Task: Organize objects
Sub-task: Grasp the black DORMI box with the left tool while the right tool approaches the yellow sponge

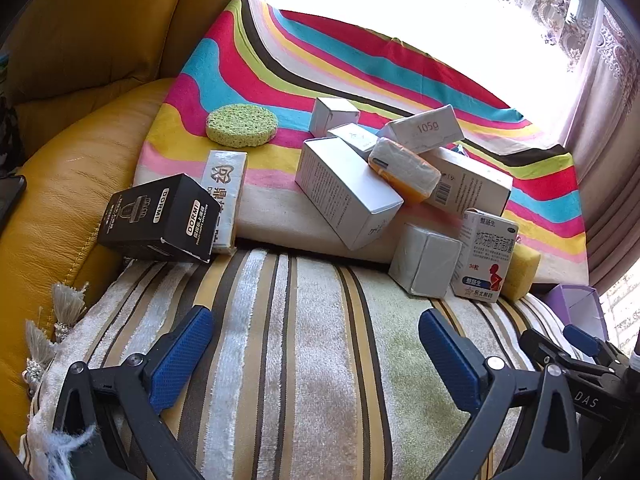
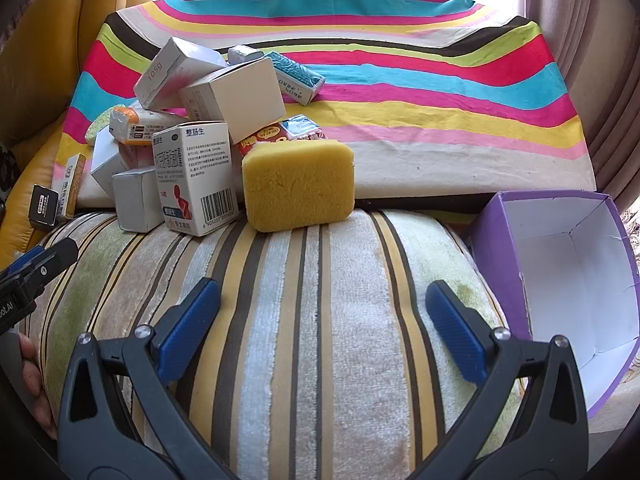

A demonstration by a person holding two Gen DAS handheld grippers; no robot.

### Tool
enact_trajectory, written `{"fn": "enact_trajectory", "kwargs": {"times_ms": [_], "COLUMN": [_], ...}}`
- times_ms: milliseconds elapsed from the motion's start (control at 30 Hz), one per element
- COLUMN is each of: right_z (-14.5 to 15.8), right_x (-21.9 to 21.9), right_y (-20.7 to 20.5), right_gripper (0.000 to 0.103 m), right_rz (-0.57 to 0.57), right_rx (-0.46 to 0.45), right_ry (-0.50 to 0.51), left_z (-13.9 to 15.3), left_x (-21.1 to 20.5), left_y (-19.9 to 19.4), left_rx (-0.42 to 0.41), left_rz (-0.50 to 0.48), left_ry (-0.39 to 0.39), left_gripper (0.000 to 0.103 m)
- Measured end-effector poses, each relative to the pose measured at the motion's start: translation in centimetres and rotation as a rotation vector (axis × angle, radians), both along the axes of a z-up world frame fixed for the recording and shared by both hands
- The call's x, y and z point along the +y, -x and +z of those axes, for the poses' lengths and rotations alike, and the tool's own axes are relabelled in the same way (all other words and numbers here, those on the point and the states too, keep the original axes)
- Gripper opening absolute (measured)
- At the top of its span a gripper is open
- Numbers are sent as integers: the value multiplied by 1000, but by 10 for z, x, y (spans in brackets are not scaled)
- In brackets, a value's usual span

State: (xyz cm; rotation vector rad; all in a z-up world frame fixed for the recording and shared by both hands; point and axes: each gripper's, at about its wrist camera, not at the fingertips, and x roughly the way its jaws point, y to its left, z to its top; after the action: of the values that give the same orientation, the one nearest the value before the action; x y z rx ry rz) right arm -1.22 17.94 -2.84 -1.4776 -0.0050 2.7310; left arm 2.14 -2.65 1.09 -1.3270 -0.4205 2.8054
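A pile of small cartons lies where a striped towel cushion (image 1: 304, 360) meets a rainbow-striped cushion (image 1: 248, 56): a black DORMI box (image 1: 160, 218), a white medicine box (image 2: 194, 178), a "105g" box (image 2: 172, 72) and several plain white boxes. A yellow sponge (image 2: 298, 184) stands in front of the pile and a green round sponge (image 1: 241, 125) lies behind it. An empty purple box (image 2: 568, 276) stands at the right. My left gripper (image 1: 316, 346) and right gripper (image 2: 322, 312) are open and empty, low over the towel, short of the pile.
A yellow leather sofa (image 1: 80, 40) curves round the left side. Curtains and a bright window (image 1: 580, 40) are behind the cushions. The right gripper's finger shows at the right edge of the left wrist view (image 1: 580, 340). A dark phone edge (image 1: 10, 200) lies at the far left.
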Motion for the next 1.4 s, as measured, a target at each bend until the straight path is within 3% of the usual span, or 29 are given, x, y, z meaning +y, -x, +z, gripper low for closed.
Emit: {"fn": "enact_trajectory", "kwargs": {"times_ms": [167,400,500,633,800,933,1167,1300,1400], "right_z": [0,0,0,-2,-3,-2,5,16,15], "right_x": [1,3,3,1,8,19,28,20,19], "right_y": [0,0,-2,2,12,17,25,26,36], "right_gripper": [103,103,103,103,103,103,103,103,103], "right_rz": [0,0,0,6,51,87,90,109,129], "right_rx": [4,17,23,7,-35,-57,-22,42,34], "right_ry": [6,12,17,0,43,125,109,47,53], "left_z": [11,23,22,18,13,11,-2,-7,-8], "left_x": [-9,-47,-59,-77,-104,-117,-128,-123,-120], "left_y": [-18,-9,-4,10,30,40,56,63,66], "left_rx": [74,99,77,32,-13,-38,-88,-121,-138], "left_rz": [12,95,133,140,80,40,-13,-51,-63], "left_ry": [-84,-90,-77,-120,-154,-125,-143,-112,-91], "left_gripper": [103,103,103,103,103,103,103,103,102]}}
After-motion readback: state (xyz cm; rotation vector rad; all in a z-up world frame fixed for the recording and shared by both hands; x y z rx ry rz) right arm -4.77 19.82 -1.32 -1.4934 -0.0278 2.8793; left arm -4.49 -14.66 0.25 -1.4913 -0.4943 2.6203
